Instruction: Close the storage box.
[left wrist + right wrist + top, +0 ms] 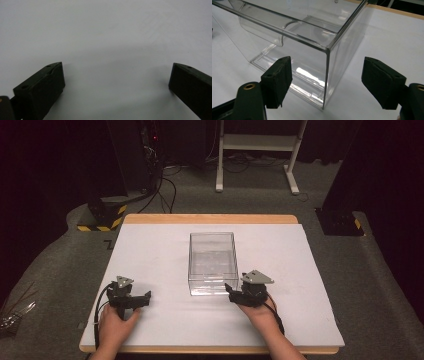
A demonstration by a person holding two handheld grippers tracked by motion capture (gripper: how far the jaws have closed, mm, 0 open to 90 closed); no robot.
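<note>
My left claw (139, 301) rests near the counter's (150, 245) front-left corner, jaws spread over bare matte white surface, holding nothing. The clear box (213, 262) sits mid-counter: rigid, glossy, sharp-edged plastic, open-topped. My right claw (327, 80) sits at its near right corner, jaws spread and straddling that edge. I judge that slick walls could slip from the pads, or a corner pinch could skid the box.

I see a grey carpet (200, 195) under dim light, a white stand (257, 142) behind the bench (210, 219), and what may be cables (167, 185) trailing left.
</note>
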